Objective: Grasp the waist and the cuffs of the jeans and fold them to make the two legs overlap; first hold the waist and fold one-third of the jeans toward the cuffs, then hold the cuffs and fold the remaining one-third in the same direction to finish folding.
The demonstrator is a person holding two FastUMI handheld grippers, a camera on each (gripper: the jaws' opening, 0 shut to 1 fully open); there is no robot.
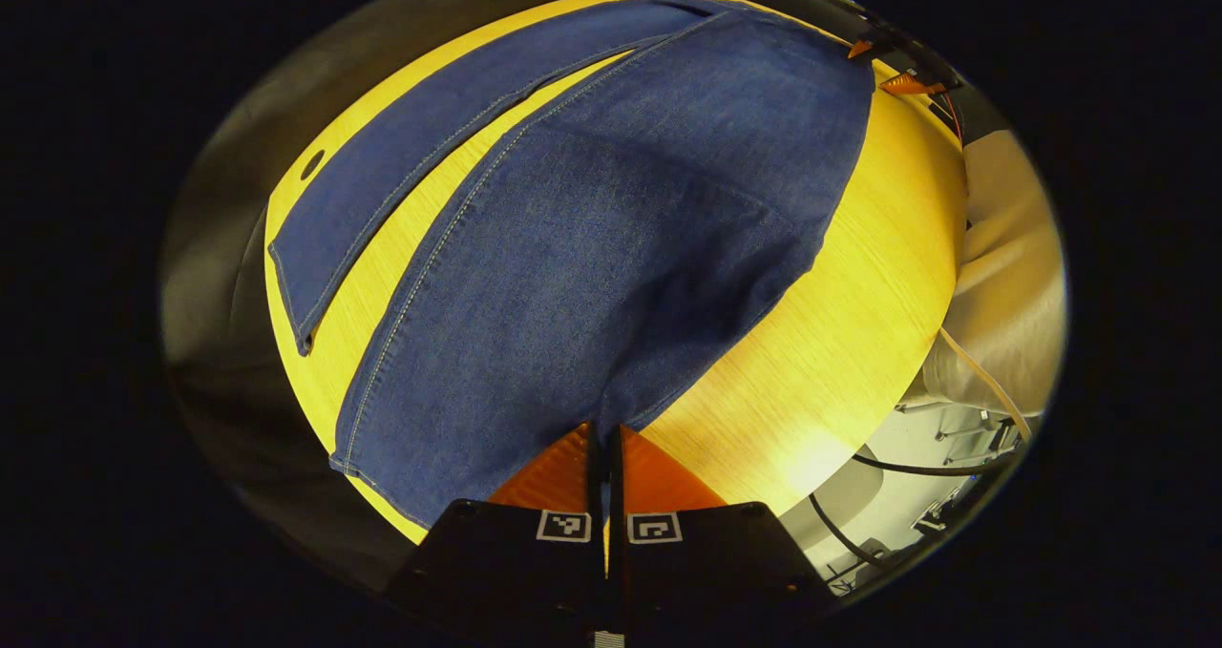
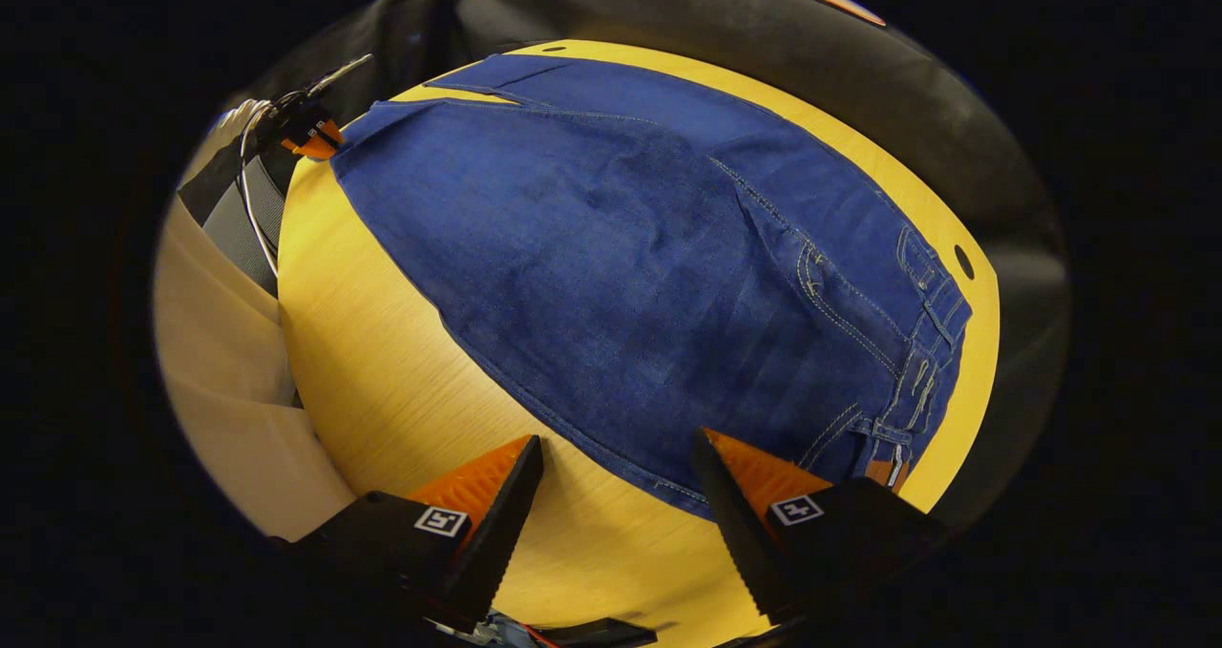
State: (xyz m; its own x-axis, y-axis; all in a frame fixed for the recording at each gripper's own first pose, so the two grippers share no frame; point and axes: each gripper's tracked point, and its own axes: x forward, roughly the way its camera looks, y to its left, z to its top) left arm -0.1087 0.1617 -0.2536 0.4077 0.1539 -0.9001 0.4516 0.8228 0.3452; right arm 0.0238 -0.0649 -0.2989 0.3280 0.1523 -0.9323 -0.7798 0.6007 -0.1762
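Jeans (image 1: 611, 219) lie flat on round counter (image 1: 840, 343), legs spread apart, far leg running toward far edge; left tool (image 1: 605, 448) clenched, fingers together at cuff hem of near leg by counter edge; right tool (image 2: 619, 476) released, fingers wide apart over waist-side hem near counter's near edge

There is one pair of jeans (image 2: 621, 276) with two legs, lying on one yellow table (image 2: 382, 390). Two grippers are there, the left gripper (image 1: 605, 438) and the right gripper (image 2: 619, 452).
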